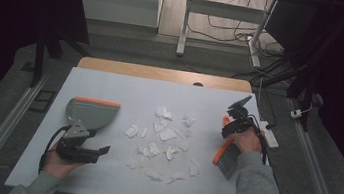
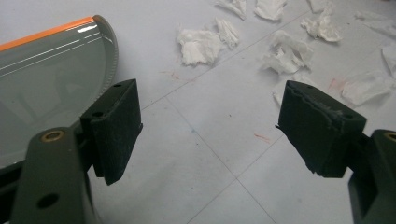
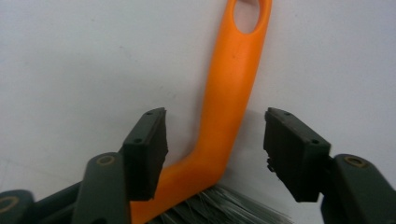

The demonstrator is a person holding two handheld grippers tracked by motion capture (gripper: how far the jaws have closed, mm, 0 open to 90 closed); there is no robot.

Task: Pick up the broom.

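A white table (image 1: 98, 178) seen from above, described from its left side to its right. Near the left edge lies a grey dustpan (image 1: 91, 113) with an orange strip along its far lip. Just in front of it, toward the person, the left gripper (image 1: 102, 149) is held low over the table in the person's left hand (image 1: 58, 163). Its fingers (image 2: 114, 128) stand wide apart with nothing between them; in the left gripper view the dustpan (image 2: 46, 88) sits just beyond the left finger, and bare table shows through the gap.

Across the middle of the table, scraps of crumpled white paper (image 1: 162, 133) are scattered loosely, well apart from the dustpan and spread toward the right. Some of these scraps (image 2: 201, 44) show ahead of the left gripper.

At the right side lies a hand brush (image 1: 225, 154) with an orange handle and grey bristles, the bristles pointing toward the person. The right gripper (image 1: 231, 125) is over it, held in the person's right hand (image 1: 245, 139), the grey sleeve (image 1: 256, 189) reaching in from the bottom. In the right gripper view, the brush's orange handle (image 3: 229, 93) runs between the two fingers (image 3: 149, 149). They are parted: one looks touching or nearly touching the handle, the other stands clear, so the brush is not yet clamped.
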